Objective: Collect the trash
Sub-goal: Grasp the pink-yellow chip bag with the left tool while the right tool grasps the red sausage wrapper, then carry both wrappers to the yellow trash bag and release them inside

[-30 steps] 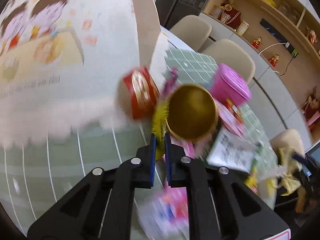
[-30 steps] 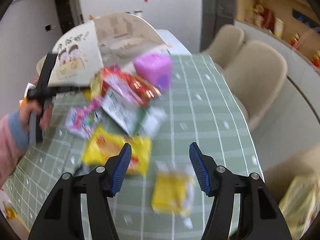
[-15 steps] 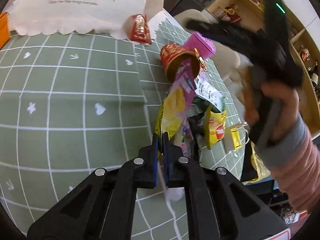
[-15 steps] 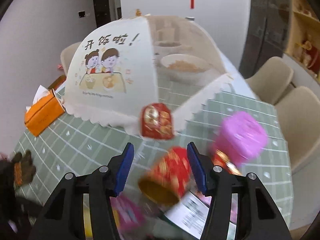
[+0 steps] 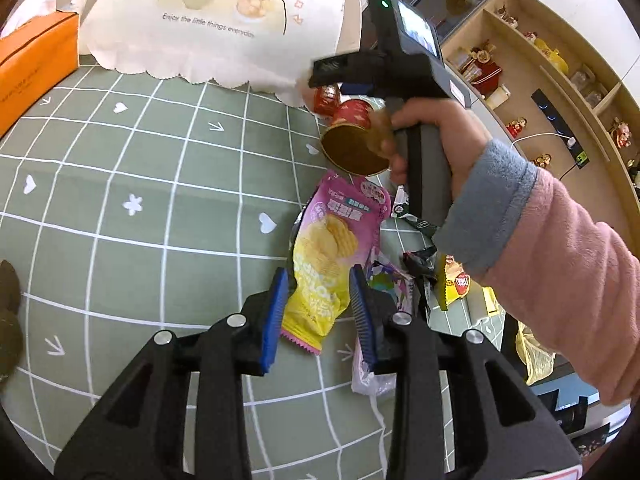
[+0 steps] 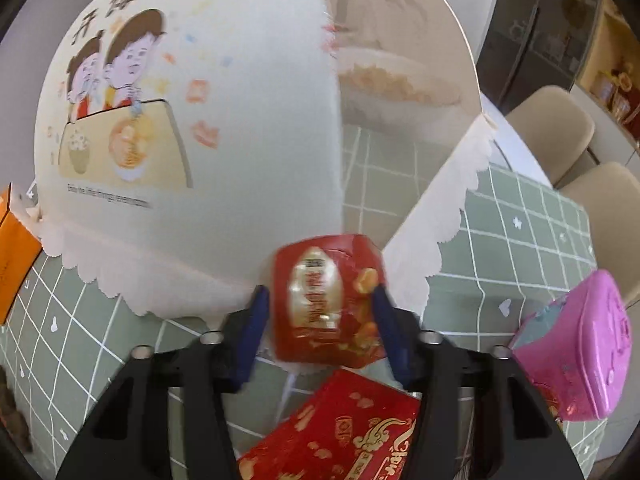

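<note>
In the left wrist view my left gripper [image 5: 320, 312] is open just above a pink and yellow chip bag [image 5: 332, 256] that lies flat on the green checked tablecloth [image 5: 140, 200]. More wrappers [image 5: 420, 280] lie to its right. A red tipped-over cup [image 5: 352, 140] lies beyond, beside the right hand gripper [image 5: 352, 76]. In the right wrist view my right gripper [image 6: 318, 332] is open with its jaws either side of a small red snack packet [image 6: 328, 304]. The red cup [image 6: 340, 428] lies right under that gripper.
A white food cover [image 5: 224, 20] [image 6: 192, 120] stands at the back of the table. An orange tissue box [image 5: 32, 64] sits far left. A pink container [image 6: 580, 348] stands to the right. Chairs [image 6: 560, 128] and wall shelves [image 5: 540, 60] lie beyond the table.
My left gripper has opened and let go of the chip bag, which now lies on the table. My right gripper has moved forward over the red cup up to the small red packet.
</note>
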Demonstrator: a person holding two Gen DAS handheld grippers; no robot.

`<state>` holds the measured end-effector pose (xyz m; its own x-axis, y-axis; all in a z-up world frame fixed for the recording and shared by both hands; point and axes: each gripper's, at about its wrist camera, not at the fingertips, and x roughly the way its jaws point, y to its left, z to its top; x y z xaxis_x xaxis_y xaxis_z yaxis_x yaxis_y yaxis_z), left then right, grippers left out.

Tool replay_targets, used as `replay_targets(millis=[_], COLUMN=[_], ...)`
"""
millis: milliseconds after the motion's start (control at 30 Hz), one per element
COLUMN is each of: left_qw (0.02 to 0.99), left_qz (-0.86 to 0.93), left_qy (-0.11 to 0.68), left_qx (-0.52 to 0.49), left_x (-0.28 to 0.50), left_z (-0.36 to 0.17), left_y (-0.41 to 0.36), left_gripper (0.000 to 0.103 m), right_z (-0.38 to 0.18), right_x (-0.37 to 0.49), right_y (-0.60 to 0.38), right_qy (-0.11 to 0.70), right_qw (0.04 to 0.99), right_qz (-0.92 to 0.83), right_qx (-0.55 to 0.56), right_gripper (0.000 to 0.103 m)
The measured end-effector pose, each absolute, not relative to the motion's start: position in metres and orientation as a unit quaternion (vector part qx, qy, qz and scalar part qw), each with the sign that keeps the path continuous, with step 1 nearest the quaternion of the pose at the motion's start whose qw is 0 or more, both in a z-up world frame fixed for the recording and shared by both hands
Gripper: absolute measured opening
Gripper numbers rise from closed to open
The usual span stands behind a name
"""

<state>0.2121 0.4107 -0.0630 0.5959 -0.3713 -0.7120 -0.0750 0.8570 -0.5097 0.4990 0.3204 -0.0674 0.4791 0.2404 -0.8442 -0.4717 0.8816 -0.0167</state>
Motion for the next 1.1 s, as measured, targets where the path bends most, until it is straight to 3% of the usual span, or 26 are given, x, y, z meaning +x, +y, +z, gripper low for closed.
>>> replay_targets(millis=[33, 67, 133, 167, 400, 733, 767, 800, 833, 1100], left_qw=[0.856, 0.855, 0.853, 0.852, 0.849, 0.857, 0.854, 0.851, 0.847, 0.856], left_qz=[-0.087, -0.088, -0.089, -0.09, -0.091, -0.064, -0.067, -0.075, -0.086, -0.13], left_qy=[0.441, 0.442, 0.444, 0.445, 0.461, 0.478, 0.483, 0.486, 0.49, 0.464], left_qx=[-0.255, -0.257, -0.261, -0.26, -0.241, -0.181, -0.182, -0.186, -0.188, -0.19], left_x=[0.21, 0.21, 0.215, 0.217, 0.229, 0.255, 0.257, 0.258, 0.259, 0.26], left_z=[-0.063, -0.064, -0.069, -0.07, -0.079, -0.088, -0.089, -0.09, -0.09, -0.057], left_y=[0.414, 0.415, 0.417, 0.417, 0.407, 0.377, 0.373, 0.37, 0.366, 0.325], left_gripper=[0.03, 0.031, 0.032, 0.032, 0.033, 0.033, 0.028, 0.013, 0.007, 0.001], right_z=[-0.064, -0.059, -0.051, -0.046, 0.006, 0.032, 0.034, 0.036, 0.038, 0.044], right_x=[0.498, 0.495, 0.49, 0.486, 0.427, 0.352, 0.348, 0.342, 0.337, 0.304], right_y=[0.314, 0.305, 0.294, 0.288, 0.229, 0.143, 0.134, 0.125, 0.116, 0.058], right_qy=[0.464, 0.462, 0.456, 0.454, 0.434, 0.419, 0.416, 0.414, 0.415, 0.411], right_qw=[0.852, 0.854, 0.857, 0.857, 0.864, 0.88, 0.883, 0.885, 0.886, 0.893], right_qz=[0.213, 0.213, 0.218, 0.222, 0.248, 0.223, 0.216, 0.21, 0.206, 0.181], right_qx=[-0.114, -0.106, -0.104, -0.102, -0.06, -0.036, -0.035, -0.033, -0.031, -0.019], right_gripper=[0.04, 0.028, 0.025, 0.017, 0.017, 0.017, 0.017, 0.017, 0.017, 0.017])
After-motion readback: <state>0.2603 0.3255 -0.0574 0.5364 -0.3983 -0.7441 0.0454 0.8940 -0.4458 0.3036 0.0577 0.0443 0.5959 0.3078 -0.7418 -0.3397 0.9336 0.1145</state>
